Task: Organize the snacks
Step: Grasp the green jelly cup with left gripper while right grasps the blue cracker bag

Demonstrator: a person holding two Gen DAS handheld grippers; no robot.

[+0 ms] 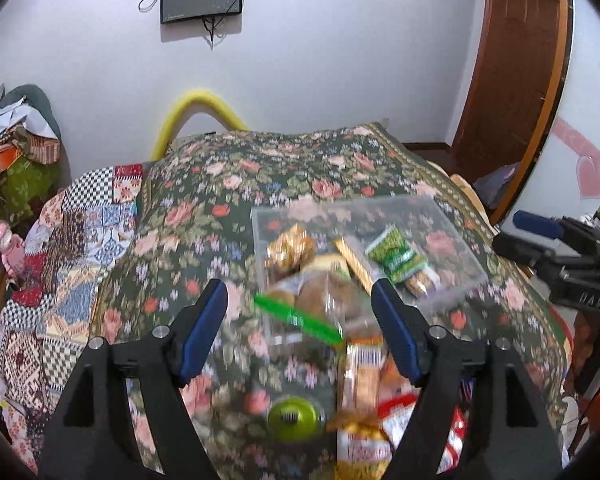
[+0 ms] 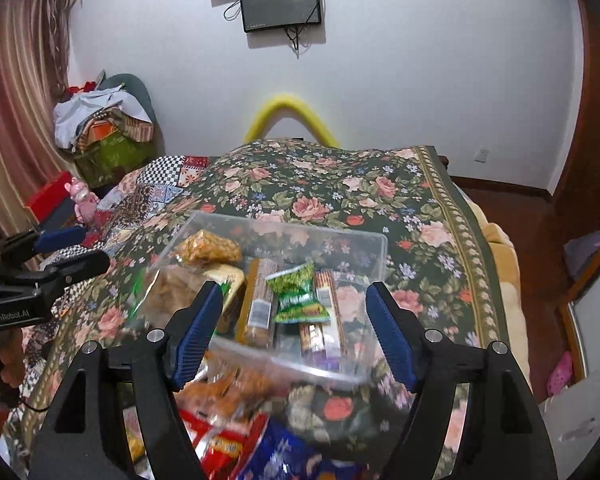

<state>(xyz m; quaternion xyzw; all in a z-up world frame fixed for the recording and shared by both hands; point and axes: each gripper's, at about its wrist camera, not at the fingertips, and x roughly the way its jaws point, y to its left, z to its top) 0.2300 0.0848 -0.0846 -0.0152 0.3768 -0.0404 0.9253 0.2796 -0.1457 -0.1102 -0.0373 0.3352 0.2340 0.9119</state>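
Biscuit pack lengthwise in bin

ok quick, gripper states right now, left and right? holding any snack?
Left gripper: open, nothing between its pads; it hangs over the clear bin.
Right gripper: open, holding nothing, also above the bin.

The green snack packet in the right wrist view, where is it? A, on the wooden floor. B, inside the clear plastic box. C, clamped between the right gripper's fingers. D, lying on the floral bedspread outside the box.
B: the green snack packet lies inside the clear plastic box, among other wrapped snacks, while the right gripper stands open in front of it with nothing between its fingers.
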